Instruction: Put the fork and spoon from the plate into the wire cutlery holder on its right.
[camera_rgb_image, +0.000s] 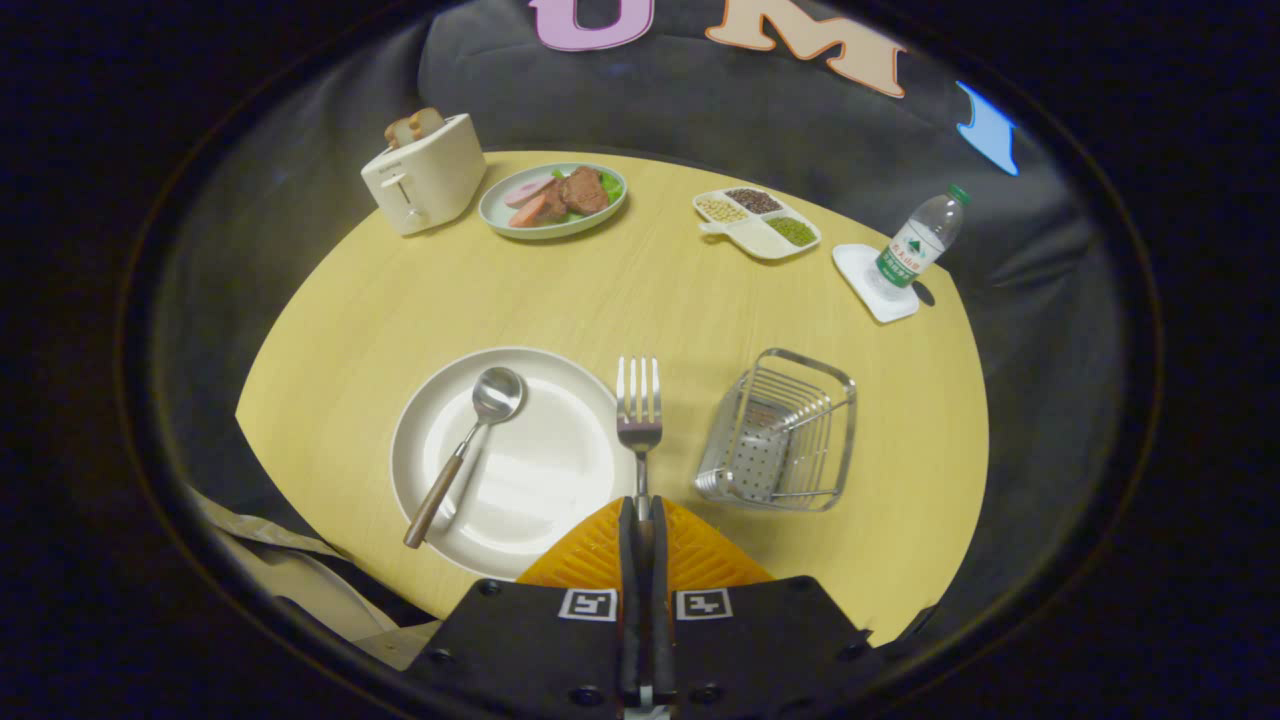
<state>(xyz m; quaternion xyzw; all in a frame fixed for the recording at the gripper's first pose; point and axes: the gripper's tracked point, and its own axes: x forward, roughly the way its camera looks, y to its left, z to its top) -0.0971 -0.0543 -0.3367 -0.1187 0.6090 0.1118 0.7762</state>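
Fork (638, 410) clamped by its handle in the tongs (640, 520); tines may be snagged on the wire cutlery holder (780, 432) rim.

Spoon (470, 440) on plate (520, 470) (holder (780, 435) right).

One fork (638, 412), one spoon (470, 436) — two plates (520, 462).
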